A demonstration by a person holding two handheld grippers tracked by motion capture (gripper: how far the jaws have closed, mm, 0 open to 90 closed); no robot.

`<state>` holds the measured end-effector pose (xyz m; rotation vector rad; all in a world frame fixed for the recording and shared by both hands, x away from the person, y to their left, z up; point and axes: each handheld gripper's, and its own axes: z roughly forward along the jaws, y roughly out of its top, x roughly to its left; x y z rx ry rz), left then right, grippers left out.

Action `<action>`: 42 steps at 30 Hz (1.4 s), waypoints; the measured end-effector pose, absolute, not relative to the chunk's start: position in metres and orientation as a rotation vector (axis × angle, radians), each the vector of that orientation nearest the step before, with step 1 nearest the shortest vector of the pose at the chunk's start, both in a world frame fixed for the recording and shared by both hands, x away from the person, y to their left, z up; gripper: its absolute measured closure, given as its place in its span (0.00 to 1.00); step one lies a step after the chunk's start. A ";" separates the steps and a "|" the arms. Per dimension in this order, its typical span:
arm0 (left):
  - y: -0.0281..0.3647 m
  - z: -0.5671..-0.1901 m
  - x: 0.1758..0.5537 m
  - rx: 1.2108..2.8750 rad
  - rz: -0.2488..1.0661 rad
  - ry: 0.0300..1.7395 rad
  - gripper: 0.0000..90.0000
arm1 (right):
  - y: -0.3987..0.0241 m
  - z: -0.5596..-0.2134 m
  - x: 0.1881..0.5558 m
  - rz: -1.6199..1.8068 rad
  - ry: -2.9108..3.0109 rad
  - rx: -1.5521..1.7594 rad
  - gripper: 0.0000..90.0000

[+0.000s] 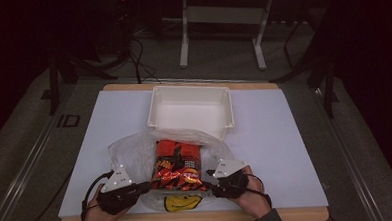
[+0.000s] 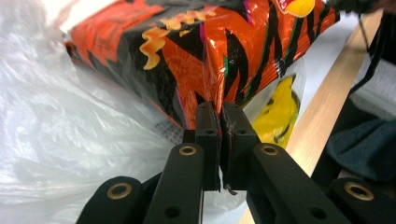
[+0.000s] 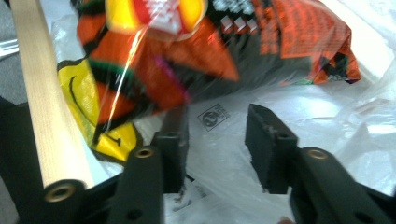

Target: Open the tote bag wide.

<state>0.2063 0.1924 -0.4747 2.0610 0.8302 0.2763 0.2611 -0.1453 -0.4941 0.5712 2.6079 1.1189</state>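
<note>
An orange and black snack bag (image 1: 179,166) lies on a clear plastic bag (image 1: 130,151) printed with a yellow smiley face (image 1: 182,203), near the table's front edge. My left gripper (image 1: 149,185) comes in from the left. In the left gripper view its jaws (image 2: 220,109) are pressed together on a fold at the snack bag's edge (image 2: 233,51). My right gripper (image 1: 209,182) is at the bag's right side. In the right gripper view it (image 3: 217,116) stands open over the clear plastic (image 3: 317,116), just below the snack bag (image 3: 261,42), with nothing pinched.
A white rectangular bin (image 1: 191,108) sits behind the plastic bag at the back middle of the white table top (image 1: 275,137). The wooden front edge (image 1: 199,219) runs close under both hands. Stand legs and cables are on the floor beyond the table.
</note>
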 end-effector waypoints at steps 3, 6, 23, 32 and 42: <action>0.193 -0.470 0.207 2.042 0.291 0.827 0.96 | -0.143 -0.493 0.257 1.118 2.609 0.531 0.55; 0.192 -0.465 0.209 2.034 0.306 0.816 0.95 | -0.140 -0.490 0.254 1.154 2.598 0.508 0.50; 0.207 -0.475 0.209 1.994 0.388 0.760 0.37 | -0.139 -0.472 0.262 1.246 2.521 0.544 0.50; 0.194 -0.480 0.219 2.025 0.400 0.706 0.31 | -0.138 -0.465 0.266 1.261 2.505 0.545 0.51; 0.168 -0.472 0.242 2.074 0.540 0.644 0.19 | -0.138 -0.460 0.271 1.284 2.492 0.565 0.51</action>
